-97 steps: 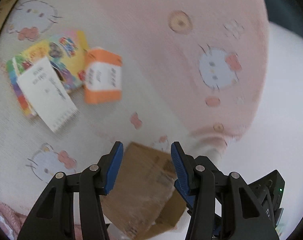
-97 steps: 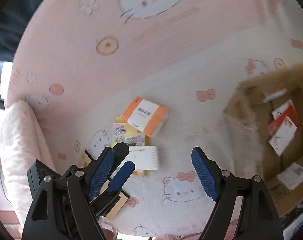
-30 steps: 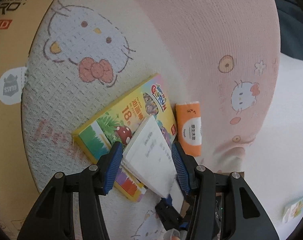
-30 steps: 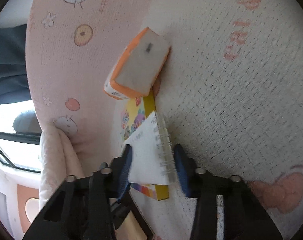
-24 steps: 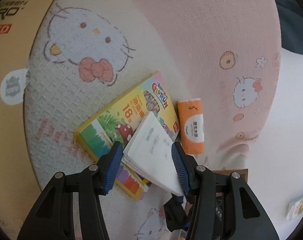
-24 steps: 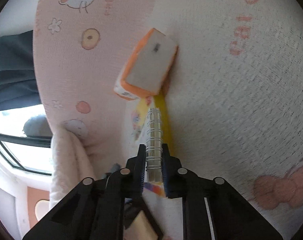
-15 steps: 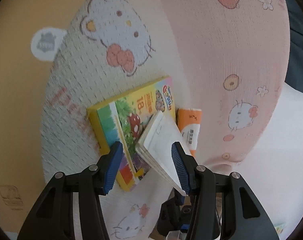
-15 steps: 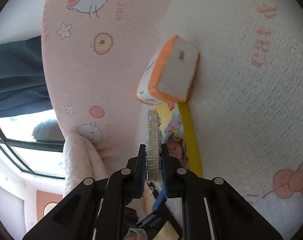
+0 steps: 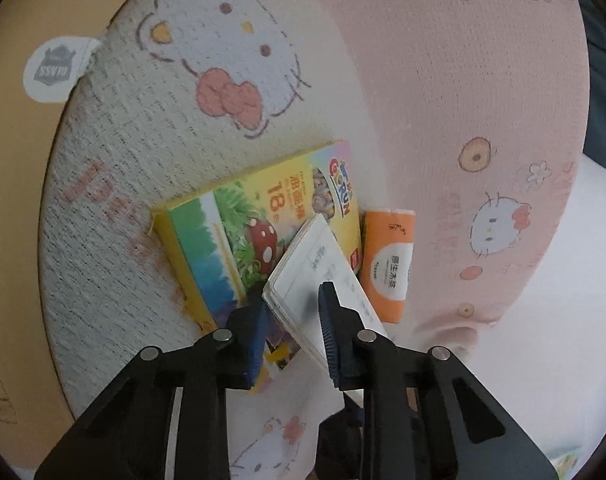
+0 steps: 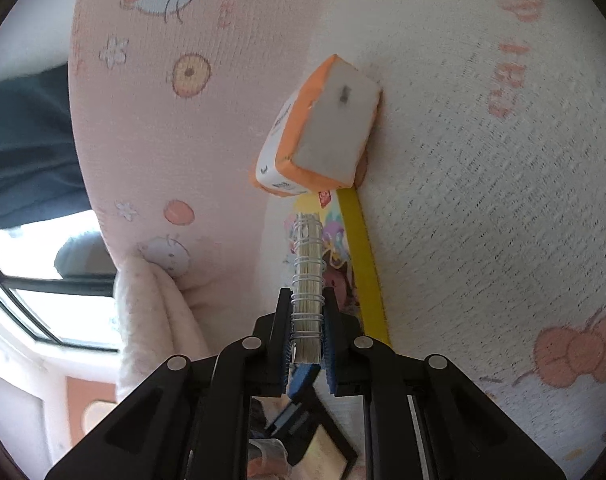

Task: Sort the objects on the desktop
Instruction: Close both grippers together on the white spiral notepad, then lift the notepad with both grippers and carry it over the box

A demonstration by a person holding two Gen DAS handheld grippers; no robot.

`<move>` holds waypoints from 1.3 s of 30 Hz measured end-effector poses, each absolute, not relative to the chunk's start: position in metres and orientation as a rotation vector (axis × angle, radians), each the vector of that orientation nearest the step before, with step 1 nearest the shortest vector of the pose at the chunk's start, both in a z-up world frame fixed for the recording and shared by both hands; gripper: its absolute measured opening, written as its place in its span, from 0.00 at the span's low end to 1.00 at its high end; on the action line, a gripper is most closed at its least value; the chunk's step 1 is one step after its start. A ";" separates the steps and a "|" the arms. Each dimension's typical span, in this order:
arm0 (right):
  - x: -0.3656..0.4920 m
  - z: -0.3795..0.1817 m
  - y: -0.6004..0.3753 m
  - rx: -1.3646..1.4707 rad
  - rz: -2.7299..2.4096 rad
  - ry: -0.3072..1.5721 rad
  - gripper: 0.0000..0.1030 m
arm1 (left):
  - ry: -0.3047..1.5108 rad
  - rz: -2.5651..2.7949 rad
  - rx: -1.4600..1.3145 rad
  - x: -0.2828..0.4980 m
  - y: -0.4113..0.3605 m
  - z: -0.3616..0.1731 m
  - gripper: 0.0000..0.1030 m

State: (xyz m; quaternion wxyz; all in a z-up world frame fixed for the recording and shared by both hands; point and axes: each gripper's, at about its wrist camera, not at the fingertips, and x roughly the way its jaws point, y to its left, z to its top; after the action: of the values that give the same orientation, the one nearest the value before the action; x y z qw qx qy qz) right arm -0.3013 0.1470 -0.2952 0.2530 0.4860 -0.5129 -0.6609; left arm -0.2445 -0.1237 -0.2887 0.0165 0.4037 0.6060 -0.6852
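A white spiral notebook [image 9: 303, 268] is lifted off the yellow crayon box [image 9: 239, 240], which lies on the Hello Kitty cloth. My left gripper [image 9: 293, 328] is shut on the notebook's page edge. My right gripper [image 10: 307, 332] is shut on the notebook's wire spine [image 10: 309, 276], seen end-on. An orange tissue pack [image 9: 389, 264] lies just past the box; it also shows in the right wrist view [image 10: 323, 132], with the box's yellow edge [image 10: 363, 264] below it.
A tan cardboard surface with a round grey sticker [image 9: 55, 68] lies at the left. The pink cloth [image 9: 443, 100] hangs over the far edge. A folded pink blanket [image 10: 151, 320] and a window [image 10: 31, 292] are at the left.
My right gripper closed on the notebook's spine and tilted it up off the crayon box. My left gripper then closed on the opposite edge. Both cameras moved slightly.
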 end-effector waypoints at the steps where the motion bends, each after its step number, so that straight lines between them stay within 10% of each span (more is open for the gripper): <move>1: -0.302 -0.294 0.146 1.325 -1.807 -1.372 0.11 | 1.906 -2.125 1.230 -0.244 -0.124 -0.290 0.22; 39: -0.317 -0.079 0.289 0.998 -1.910 -1.163 0.11 | 2.035 -2.419 0.731 -0.234 0.028 -0.101 0.14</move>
State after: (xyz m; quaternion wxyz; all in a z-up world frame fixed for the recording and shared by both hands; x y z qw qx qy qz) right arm -0.3174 0.2893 -0.0790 0.3396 0.3833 -0.4468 -0.7336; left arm -0.2340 0.0279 -0.1012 -0.0516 0.2249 0.6264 -0.7446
